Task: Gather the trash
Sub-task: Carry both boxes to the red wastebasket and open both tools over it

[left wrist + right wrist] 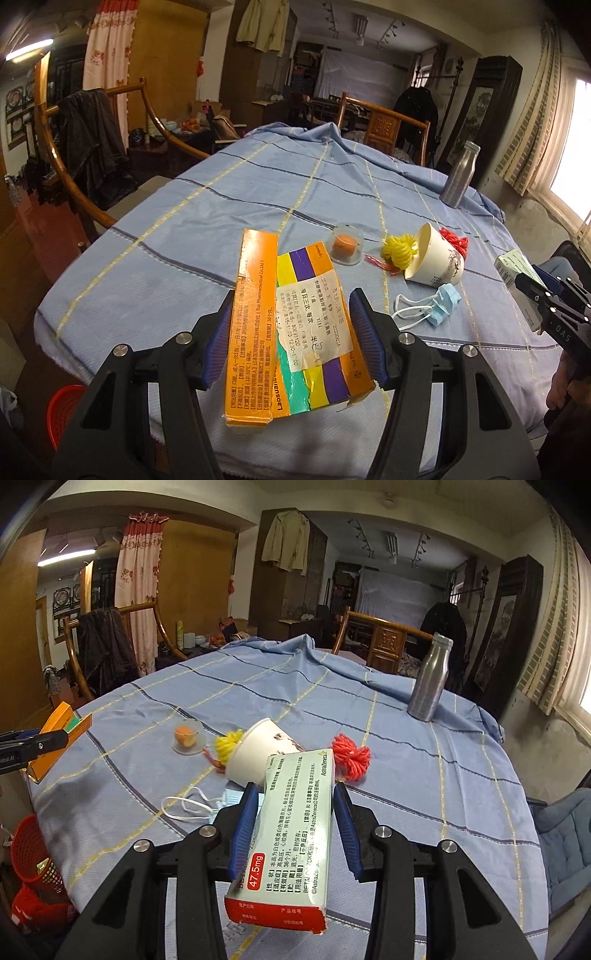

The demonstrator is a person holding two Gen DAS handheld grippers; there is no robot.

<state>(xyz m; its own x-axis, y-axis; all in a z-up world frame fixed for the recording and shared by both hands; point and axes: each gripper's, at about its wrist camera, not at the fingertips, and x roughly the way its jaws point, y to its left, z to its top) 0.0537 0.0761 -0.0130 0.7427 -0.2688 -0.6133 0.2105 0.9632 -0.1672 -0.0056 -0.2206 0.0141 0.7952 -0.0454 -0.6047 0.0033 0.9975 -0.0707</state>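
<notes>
So, left gripper clamps the orange medicine box, lifted above the blue checked tablecloth. Right gripper clamps a white-and-red medicine box. Ahead of both: tipped paper cup, yellow yarn, red yarn, face mask, clear lidded cup. Red basket sits low left.
</notes>
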